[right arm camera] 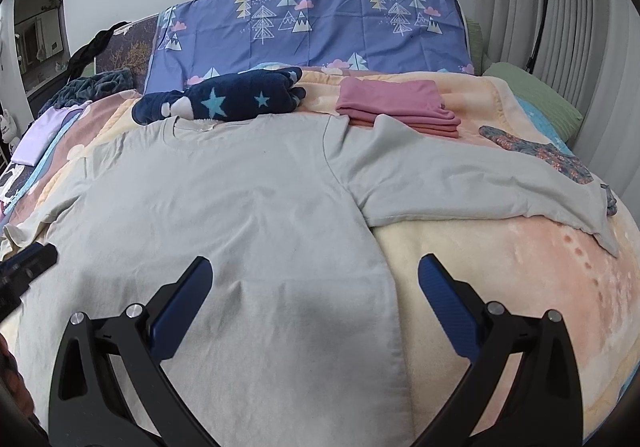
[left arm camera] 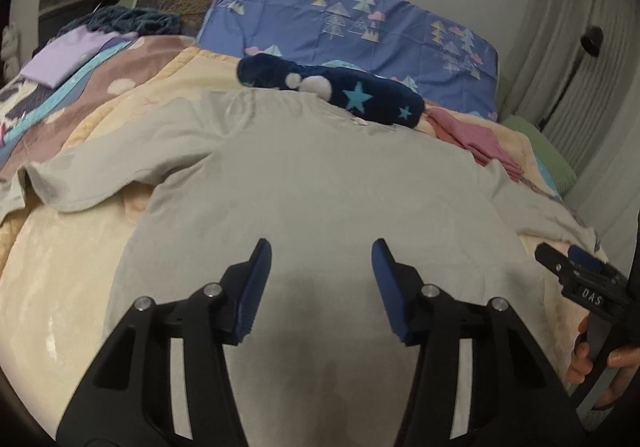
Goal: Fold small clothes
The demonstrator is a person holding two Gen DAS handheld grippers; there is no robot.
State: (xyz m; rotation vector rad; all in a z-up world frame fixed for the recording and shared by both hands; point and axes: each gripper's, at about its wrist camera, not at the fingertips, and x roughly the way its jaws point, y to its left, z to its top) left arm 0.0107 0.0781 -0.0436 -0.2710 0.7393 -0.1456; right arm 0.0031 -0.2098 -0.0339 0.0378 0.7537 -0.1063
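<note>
Lilac cloth (right arm camera: pixel 38 131): folded flat at the far left edge of the bed, well apart from your tools.
Left sleeve (left arm camera: pixel 100 175): spread out to the left on the blanket, its cuff turned towards you.
Left tool (left arm camera: pixel 322 261): your jaws stand apart over the lower body of the shirt, nothing between the blue pads; no cloth is gripped.
Grey T-shirt (right arm camera: pixel 224 199): the task's garment lies flat and face-up across the middle of the bed, collar away from you, hem near your tools, both sleeves out to the sides.
Navy star fleece (right arm camera: pixel 236 97): bunched just beyond the collar, touching the shirt's top edge.
Blanket (right arm camera: pixel 500 267): cream and peach, under everything, bare to the right of the shirt's body.
Right tool (right arm camera: pixel 316 275): your jaws stand wide apart, the left finger over the shirt's right side, the right finger over bare blanket; the side seam runs between them, nothing pinched.
Pink stack (right arm camera: pixel 396 105): folded, beyond the right shoulder, the right sleeve's upper edge lapping its near corner.
Right sleeve (right arm camera: pixel 480 187): laid out to the right, its end reaching a floral cloth (right arm camera: pixel 556 159).
Your right hand (left arm camera: pixel 600 363): wrapped on the right tool's handle, seen at the edge of the left view.
</note>
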